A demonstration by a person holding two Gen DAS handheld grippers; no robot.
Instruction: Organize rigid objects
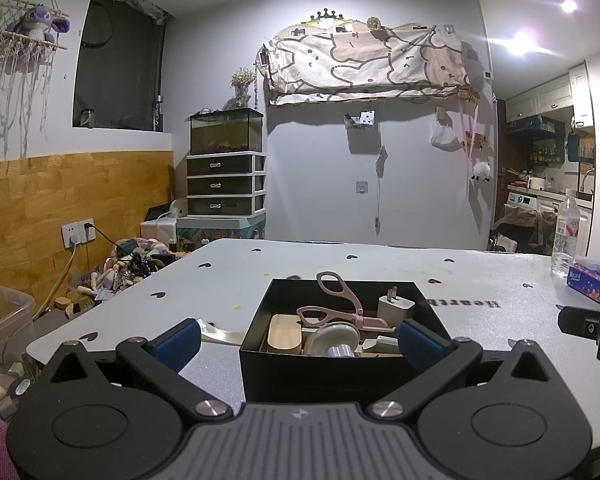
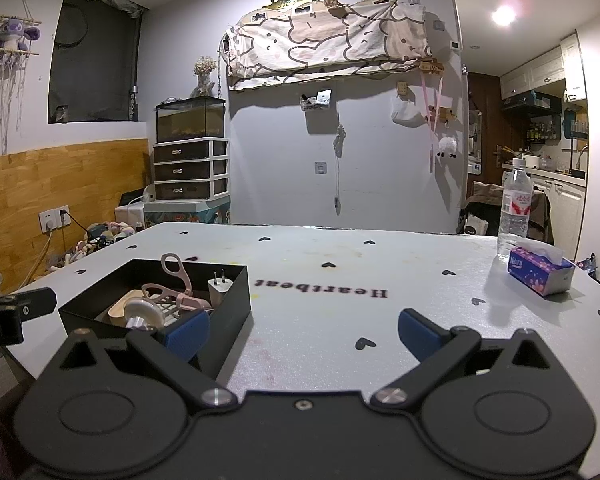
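While both grippers hang low over the near edge of the table (image 2: pixel 340 264), the black box (image 1: pixel 256 320) sits on its left half and already holds the rigid objects. The pink scissors (image 1: pixel 340 304) lie tilted in it — long axis running from the far-left handle loops down to the right, one loop sticking up above the far wall. A white charger plug (image 1: pixel 394 306) stands upright in the far right corner, prongs pointing up. A pale wooden block (image 1: pixel 285 334) lies at the near left, and a round white disc with a clear knob (image 1: pixel 336 338) leans in front of the scissors. Smaller pieces at the near right of the box are hard to make out.

The left gripper (image 1: pixel 300 338) has its jaws spread wide, released, straddling the box's near wall without touching it as far as can be told; its right pad covers part of the box interior. The right gripper (image 2: pixel 302 332) is likewise open and holds nothing, its left pad overlapping the box's near right corner in view.

Right of the box the table is bare up to the "Heartbeat" lettering (image 2: pixel 320 288); a tissue box (image 2: pixel 540 274) and a water bottle (image 2: pixel 514 208) stand near the far right edge — well apart from the box.
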